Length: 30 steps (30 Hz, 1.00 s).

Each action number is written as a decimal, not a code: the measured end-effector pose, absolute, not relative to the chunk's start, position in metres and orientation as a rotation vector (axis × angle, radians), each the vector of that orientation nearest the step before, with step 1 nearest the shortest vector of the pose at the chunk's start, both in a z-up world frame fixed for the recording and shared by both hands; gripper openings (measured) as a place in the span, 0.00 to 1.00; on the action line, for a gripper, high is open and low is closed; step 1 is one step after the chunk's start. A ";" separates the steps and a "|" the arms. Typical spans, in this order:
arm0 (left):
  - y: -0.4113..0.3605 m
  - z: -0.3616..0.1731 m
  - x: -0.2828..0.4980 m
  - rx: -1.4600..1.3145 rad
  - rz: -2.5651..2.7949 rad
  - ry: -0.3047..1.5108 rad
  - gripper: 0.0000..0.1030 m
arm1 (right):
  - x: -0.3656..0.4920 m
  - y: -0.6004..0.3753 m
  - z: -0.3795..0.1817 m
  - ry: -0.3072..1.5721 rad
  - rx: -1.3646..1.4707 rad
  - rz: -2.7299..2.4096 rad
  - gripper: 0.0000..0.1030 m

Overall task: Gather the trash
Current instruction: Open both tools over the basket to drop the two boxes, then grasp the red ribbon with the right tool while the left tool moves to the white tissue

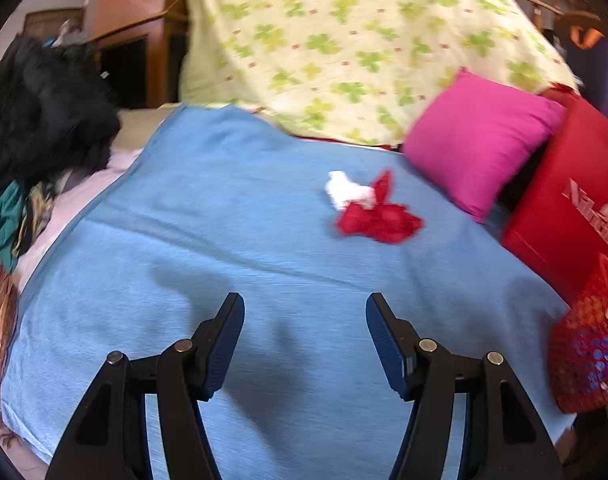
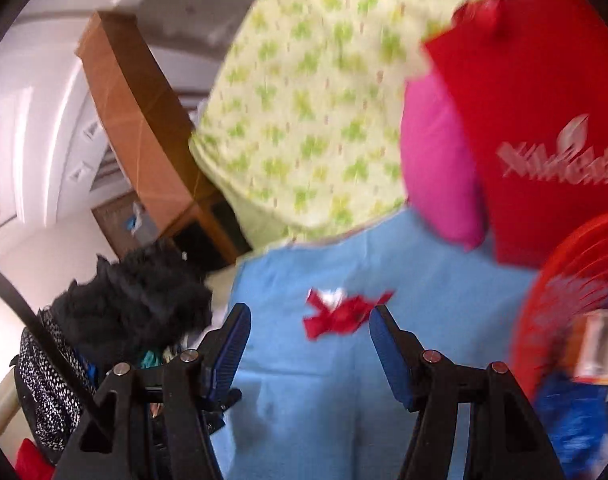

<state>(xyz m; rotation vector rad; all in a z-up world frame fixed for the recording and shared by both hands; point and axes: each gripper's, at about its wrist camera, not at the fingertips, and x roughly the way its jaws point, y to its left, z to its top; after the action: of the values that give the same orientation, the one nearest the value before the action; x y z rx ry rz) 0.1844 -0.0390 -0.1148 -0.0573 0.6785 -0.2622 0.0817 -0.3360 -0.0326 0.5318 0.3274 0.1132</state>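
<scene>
On the blue blanket [image 1: 224, 240] lie a crumpled white tissue [image 1: 347, 190] and a crumpled red wrapper [image 1: 377, 218], touching each other. My left gripper [image 1: 304, 312] hovers open over the blanket, short of the trash, with nothing between its blue pads. In the right wrist view the same red wrapper [image 2: 341, 314] and white tissue [image 2: 331, 295] lie just beyond my right gripper [image 2: 309, 320], which is open and empty. A red mesh basket [image 1: 587, 344] holding some items stands at the right edge; the right wrist view shows the basket [image 2: 563, 292] close by, blurred.
A pink cushion [image 1: 475, 140] and a red box [image 1: 563, 200] lie at the blanket's right. A green-patterned cloth [image 1: 343, 40] covers a bulk behind. A black fluffy heap [image 1: 40, 112] and mixed clothes [image 1: 8, 224] sit at the left, with a wooden cabinet [image 1: 136, 28] behind.
</scene>
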 end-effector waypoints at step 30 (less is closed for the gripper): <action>0.001 -0.141 0.277 -0.119 -0.098 0.753 0.62 | 0.348 -0.311 -0.168 0.798 0.705 -0.043 0.34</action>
<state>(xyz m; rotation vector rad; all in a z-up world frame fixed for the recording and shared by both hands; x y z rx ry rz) 0.2771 0.0009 -0.1409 -0.1191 0.7527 -0.0982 0.3478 -0.3111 -0.1678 0.7047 0.7975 -0.0428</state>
